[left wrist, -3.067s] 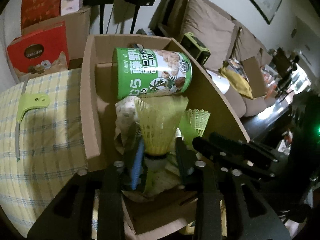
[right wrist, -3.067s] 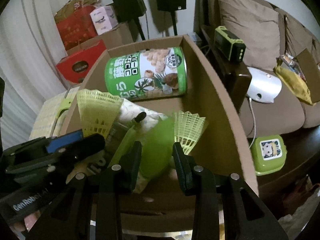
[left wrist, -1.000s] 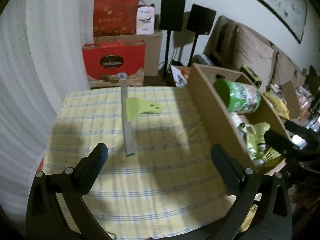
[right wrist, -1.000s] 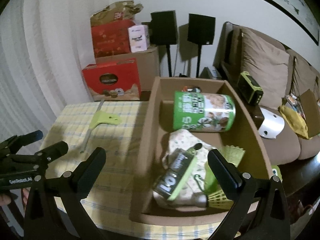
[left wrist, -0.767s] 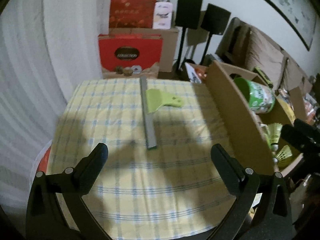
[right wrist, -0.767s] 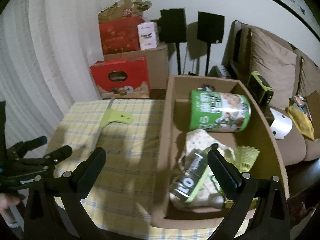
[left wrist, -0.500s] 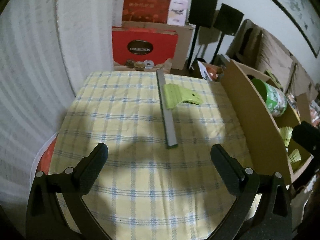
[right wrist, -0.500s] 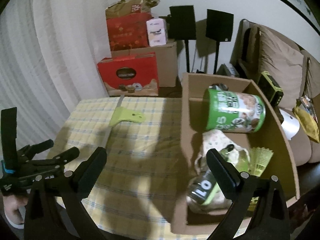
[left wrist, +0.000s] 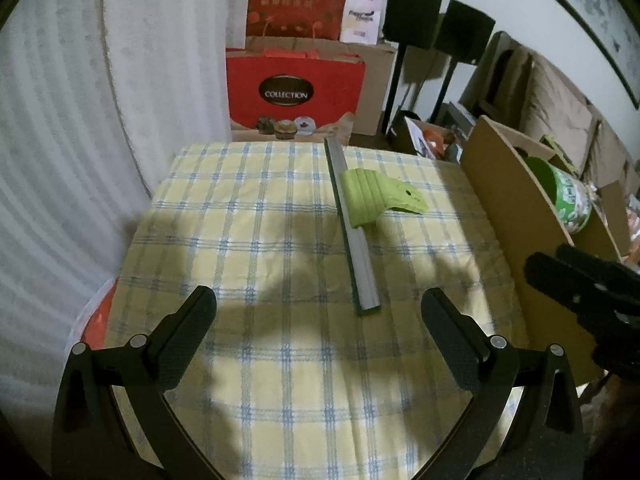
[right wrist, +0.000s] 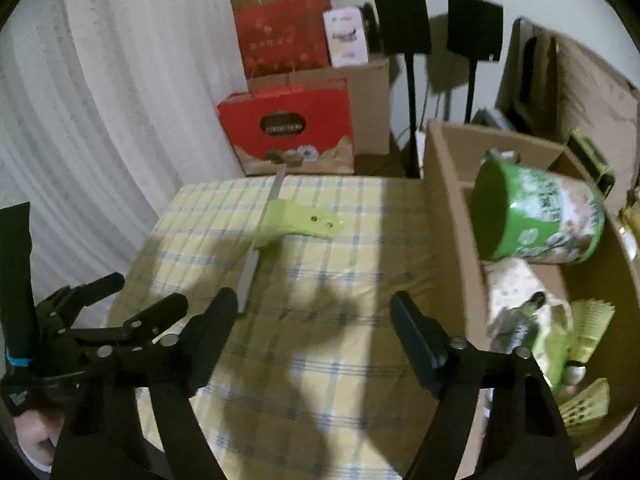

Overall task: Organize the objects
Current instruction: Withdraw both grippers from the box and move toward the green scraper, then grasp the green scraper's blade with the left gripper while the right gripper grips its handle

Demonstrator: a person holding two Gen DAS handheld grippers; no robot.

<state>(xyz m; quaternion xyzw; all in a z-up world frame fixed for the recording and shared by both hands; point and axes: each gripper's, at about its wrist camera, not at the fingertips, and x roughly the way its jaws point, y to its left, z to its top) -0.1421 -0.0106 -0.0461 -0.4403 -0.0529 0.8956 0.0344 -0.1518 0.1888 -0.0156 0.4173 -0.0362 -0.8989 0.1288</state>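
A lime-green squeegee (left wrist: 380, 198) with a long grey blade (left wrist: 356, 248) lies on the yellow checked tablecloth (left wrist: 256, 240); the right wrist view shows the squeegee (right wrist: 296, 222) too. My left gripper (left wrist: 318, 304) hovers wide open and empty just short of the blade's near end. My right gripper (right wrist: 314, 300) hangs over the cloth to its right; its jaws are closing with nothing between them. The cardboard box (right wrist: 452, 216) at the right holds a green can (right wrist: 536, 216), a patterned pouch (right wrist: 516, 284) and yellow shuttlecocks (right wrist: 590, 328).
Behind the table stand red gift boxes (left wrist: 294, 92), a brown carton and two black speakers on stands (left wrist: 414, 12). A white curtain (left wrist: 60, 140) runs along the left edge. A brown sofa (left wrist: 560, 112) sits beyond the box.
Both grippers let go of their things in the box, opened, and swung left over the cloth toward the squeegee. The right jaws have narrowed in the last half second.
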